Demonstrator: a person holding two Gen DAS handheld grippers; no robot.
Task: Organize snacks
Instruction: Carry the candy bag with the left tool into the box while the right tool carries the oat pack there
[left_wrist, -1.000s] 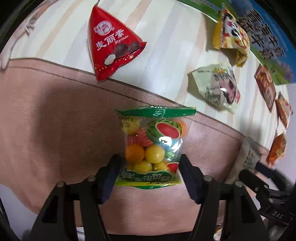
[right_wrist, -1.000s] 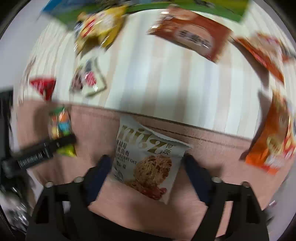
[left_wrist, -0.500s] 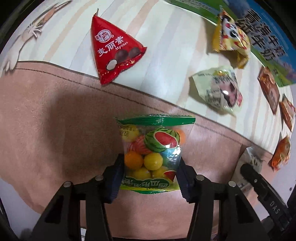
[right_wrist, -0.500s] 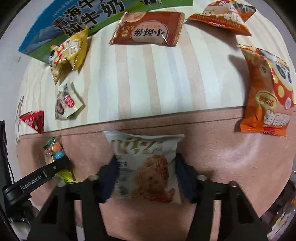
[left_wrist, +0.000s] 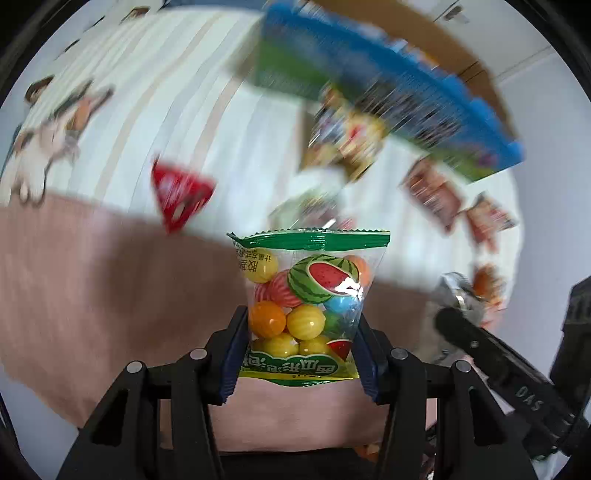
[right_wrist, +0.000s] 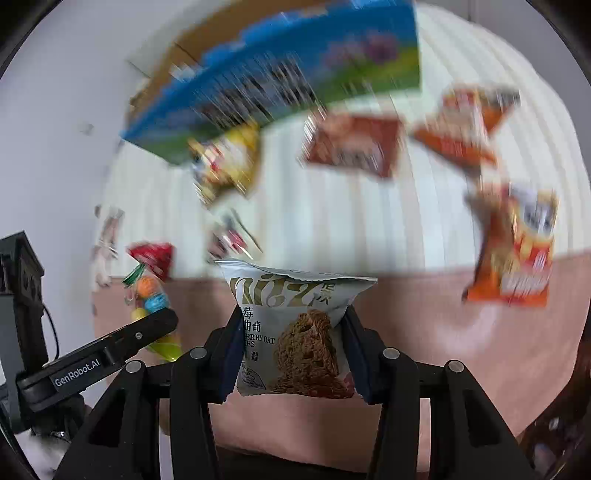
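The left gripper has closed in on the candy bag and now pinches its two sides low down, near 6 o'clock in its own view, with the bag's green top pointing to 12. The right gripper has just squeezed the cookie bag the same way, and that bag sits at 6 o'clock in the right view. Both bags look lifted off the pink cloth. The big box is up near 12 o'clock, and I think the bags should go there. To do this well, keep both squeezes firm but soft so nothing gets crushed, lift high over the other snacks on the striped sheet, and keep the two grippers apart
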